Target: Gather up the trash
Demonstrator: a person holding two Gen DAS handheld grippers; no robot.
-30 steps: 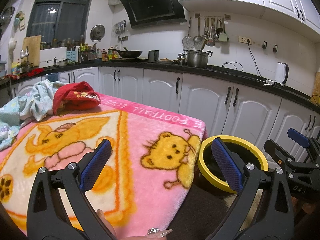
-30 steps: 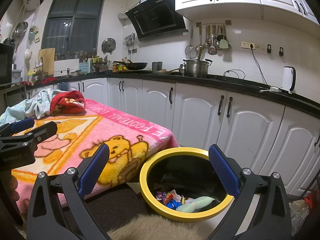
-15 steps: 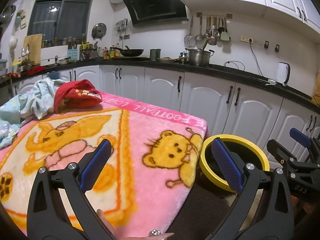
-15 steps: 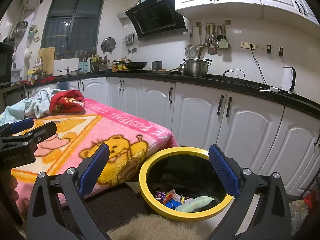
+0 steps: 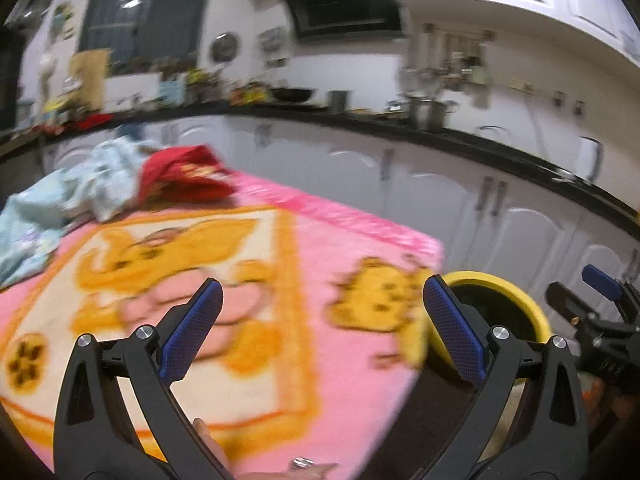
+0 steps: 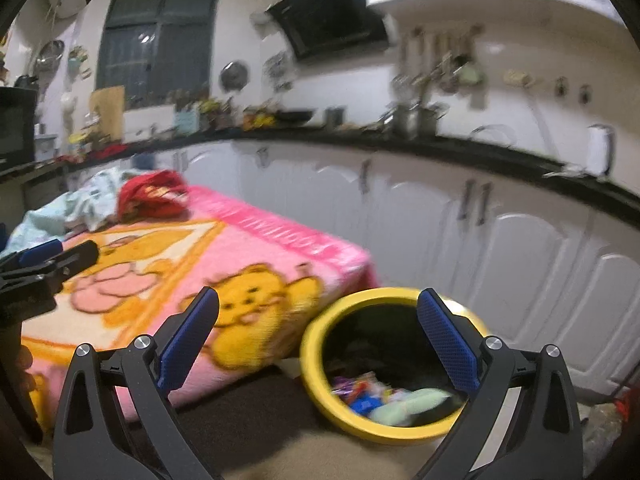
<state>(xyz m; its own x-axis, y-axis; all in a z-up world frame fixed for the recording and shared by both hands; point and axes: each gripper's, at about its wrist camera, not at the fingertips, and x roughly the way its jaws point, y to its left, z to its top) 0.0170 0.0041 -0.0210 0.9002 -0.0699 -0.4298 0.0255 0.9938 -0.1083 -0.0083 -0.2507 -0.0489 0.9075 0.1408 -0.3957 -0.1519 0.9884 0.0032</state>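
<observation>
Trash [image 6: 376,396] is lying in a loose heap at the bottom of one yellow-rimmed bin [image 6: 316,376], showing between and just below the right gripper's [image 6: 318,340] two blue-padded fingers. It is looking like crumpled wrappers in purple, red, blue and white, with a pale green piece resting at the near right of the heap; motion blur is smearing the finer detail, so a count of the pieces cannot be made. The bin is standing on the floor just beside the corner of a table draped in one pink cartoon blanket [image 6: 256,240], which is lying ahead and to the left of these jaws.

In the left wrist view the same bin [image 5: 532,312] is sitting behind the right-hand finger of the left gripper [image 5: 320,328], its dark inside hiding the contents. The blanket [image 5: 320,216] is filling the space between and ahead of those jaws. Far ahead on the left, one red cloth bundle [image 5: 180,176] is resting against one pale blue patterned cloth [image 5: 80,192].

Both grippers are standing wide apart, each holding nothing and touching nothing. The right gripper [image 5: 600,312] is showing at the right edge of the left view, and the left gripper [image 6: 44,260] at the left edge of the right view.
</observation>
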